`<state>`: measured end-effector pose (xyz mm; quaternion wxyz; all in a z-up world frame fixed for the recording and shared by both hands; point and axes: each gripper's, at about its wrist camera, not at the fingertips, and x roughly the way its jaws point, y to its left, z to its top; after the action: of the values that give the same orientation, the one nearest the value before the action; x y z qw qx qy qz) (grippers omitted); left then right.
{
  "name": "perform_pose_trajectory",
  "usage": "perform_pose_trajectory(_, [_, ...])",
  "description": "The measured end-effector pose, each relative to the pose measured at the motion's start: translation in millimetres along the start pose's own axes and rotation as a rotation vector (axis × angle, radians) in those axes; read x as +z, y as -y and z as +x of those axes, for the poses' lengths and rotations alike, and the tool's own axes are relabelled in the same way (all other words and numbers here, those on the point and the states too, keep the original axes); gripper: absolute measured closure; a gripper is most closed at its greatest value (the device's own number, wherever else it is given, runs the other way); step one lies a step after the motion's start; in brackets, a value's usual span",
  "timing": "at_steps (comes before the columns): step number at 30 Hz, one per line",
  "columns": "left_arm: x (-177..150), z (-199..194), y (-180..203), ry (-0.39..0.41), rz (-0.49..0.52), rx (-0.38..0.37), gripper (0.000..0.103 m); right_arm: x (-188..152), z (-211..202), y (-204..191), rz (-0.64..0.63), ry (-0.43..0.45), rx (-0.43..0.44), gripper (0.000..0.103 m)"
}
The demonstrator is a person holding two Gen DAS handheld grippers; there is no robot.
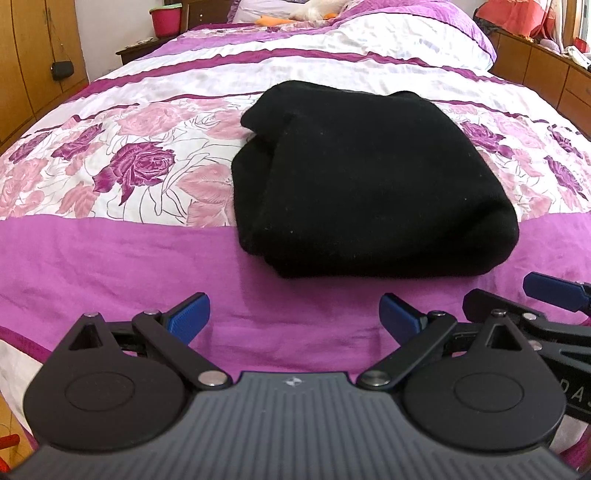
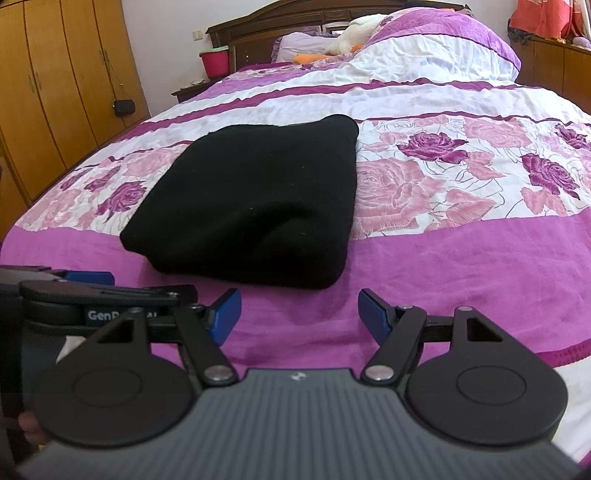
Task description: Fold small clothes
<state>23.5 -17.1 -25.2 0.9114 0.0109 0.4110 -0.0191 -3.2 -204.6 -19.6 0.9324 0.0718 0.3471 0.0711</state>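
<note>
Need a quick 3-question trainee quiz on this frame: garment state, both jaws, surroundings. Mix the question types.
1. True or false: the black garment lies spread out flat and unfolded on the bedspread.
2. Multiple choice: the left gripper and right gripper are A) both shut on the garment, B) both open with nothing between the jaws, C) one open and one shut.
3. Short answer: what colour is the bucket by the headboard?

Key:
1. False; it sits as a folded bundle.
2. B; both are short of the garment, over the purple band.
3. Pink-red, with a green rim.
</note>
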Motion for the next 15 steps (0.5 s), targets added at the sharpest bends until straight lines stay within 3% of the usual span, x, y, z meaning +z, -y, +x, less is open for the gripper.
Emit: perform_pose_trajectory(15, [1.1,0.5,-0.5,-0.004,-0.007,-0.005,0.003,0.2,-0.1,-0.1,0.000,0.000,0.000,0.031])
